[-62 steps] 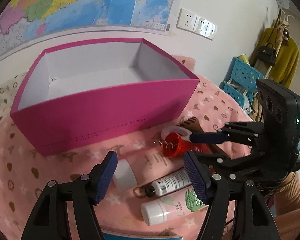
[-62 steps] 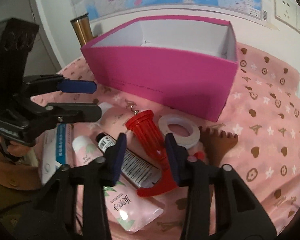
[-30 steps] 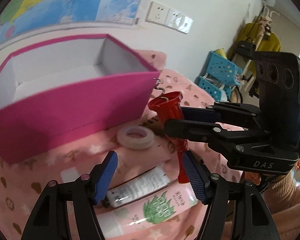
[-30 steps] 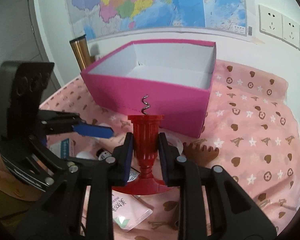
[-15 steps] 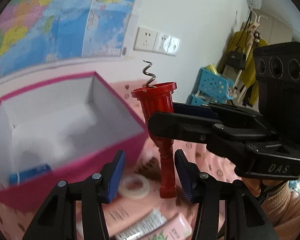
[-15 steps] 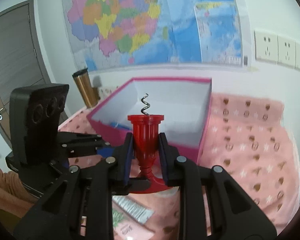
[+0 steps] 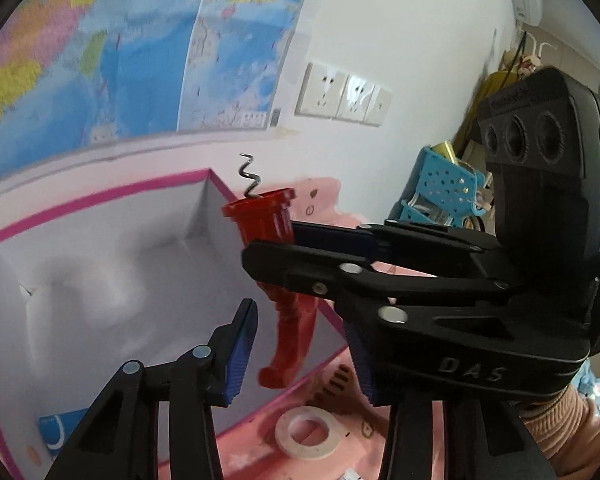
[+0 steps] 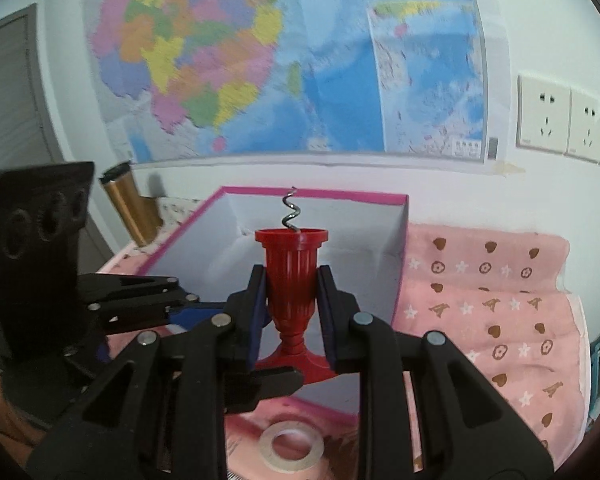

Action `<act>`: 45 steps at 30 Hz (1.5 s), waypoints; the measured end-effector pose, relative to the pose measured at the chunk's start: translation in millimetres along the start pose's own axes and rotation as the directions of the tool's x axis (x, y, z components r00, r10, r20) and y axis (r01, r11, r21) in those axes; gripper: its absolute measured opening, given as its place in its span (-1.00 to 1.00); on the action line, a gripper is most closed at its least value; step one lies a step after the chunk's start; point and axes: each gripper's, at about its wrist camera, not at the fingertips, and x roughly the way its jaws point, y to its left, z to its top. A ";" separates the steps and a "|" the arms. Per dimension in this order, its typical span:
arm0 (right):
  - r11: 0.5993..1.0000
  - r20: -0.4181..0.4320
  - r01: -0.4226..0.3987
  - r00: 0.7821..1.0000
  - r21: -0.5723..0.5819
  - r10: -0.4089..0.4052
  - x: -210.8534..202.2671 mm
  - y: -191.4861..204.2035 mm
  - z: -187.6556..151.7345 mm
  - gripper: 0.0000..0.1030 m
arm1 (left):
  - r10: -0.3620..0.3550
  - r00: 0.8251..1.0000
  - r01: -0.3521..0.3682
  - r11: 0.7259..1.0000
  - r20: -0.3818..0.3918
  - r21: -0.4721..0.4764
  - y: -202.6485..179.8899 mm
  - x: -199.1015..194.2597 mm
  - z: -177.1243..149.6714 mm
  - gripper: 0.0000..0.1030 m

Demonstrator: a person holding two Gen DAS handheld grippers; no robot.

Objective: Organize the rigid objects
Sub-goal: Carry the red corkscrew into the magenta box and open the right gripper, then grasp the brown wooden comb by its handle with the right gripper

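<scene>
- Red corkscrew sits upright, pinched in the right gripper, above the pink box.
- Left gripper hangs spread and empty beside that box.
- White tape roll lies in front of the box.

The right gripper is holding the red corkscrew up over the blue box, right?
Almost: the box is pink, not blue. The right wrist view shows the right gripper holding the red corkscrew up over it.
</scene>
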 end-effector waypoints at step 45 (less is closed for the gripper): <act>0.989 -0.291 0.117 0.953 0.093 -0.085 -11.7 -28.7 -159.5 -0.24 | 0.071 0.997 -0.073 0.996 -0.036 -0.057 -23.8 -35.3 -115.9 0.06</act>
